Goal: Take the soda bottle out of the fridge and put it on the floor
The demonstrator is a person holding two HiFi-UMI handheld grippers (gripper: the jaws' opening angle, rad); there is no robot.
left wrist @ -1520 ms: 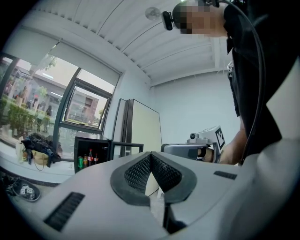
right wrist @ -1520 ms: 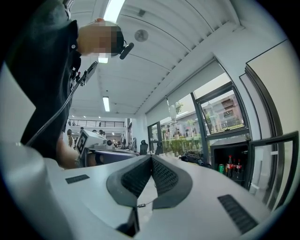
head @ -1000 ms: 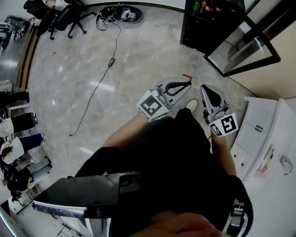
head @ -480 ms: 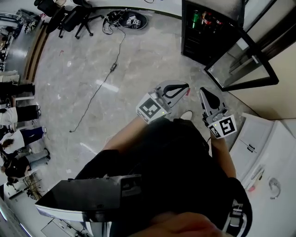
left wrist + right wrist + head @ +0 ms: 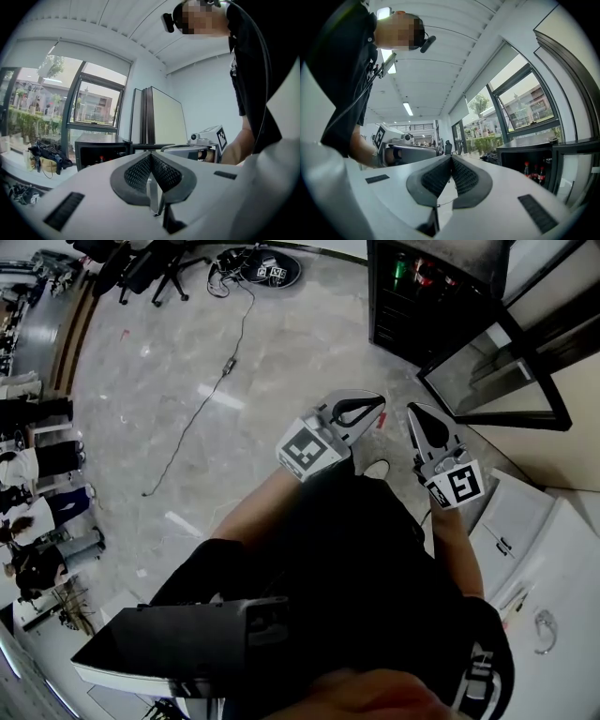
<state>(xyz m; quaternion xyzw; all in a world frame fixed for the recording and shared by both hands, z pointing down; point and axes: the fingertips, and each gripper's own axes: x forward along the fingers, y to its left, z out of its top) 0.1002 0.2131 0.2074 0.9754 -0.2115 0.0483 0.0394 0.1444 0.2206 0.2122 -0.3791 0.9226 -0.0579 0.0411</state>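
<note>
Both tongs are sitting pressed together w/ nothing between them. The left gripper (image 5: 373, 407) is pointing up and to the right, just above the middle of the head view, and in its own view the ribbed pads (image 5: 140, 171) are meeting at the tips. The right gripper (image 5: 415, 413) is hanging just beside it, to the right, also closed up tight and empty. The two are near each other but not touching, and each marker cube is facing the head cam.

The fridge (image 5: 422, 306) is standing in the upper right of the frame, well apart from both grippers, w/ its glass door (image 5: 497, 371) swinging wide open toward the right edge. The soda bottles (image 5: 534, 172) are standing upright inside it. They're showing at the right middle of the right gripper view as dark bottles w/ red caps, side by side. There's more than one in there, and from the head view they're too small to count.

The marble floor (image 5: 234, 362) is filling the upper left and center. A thin cable (image 5: 202, 409) is running across it toward the office chairs (image 5: 141, 273) in the top left corner. A few people (image 5: 37, 465) are standing along the left edge. A white cabinet (image 5: 525, 521) is peeking in at the lower right.
</note>
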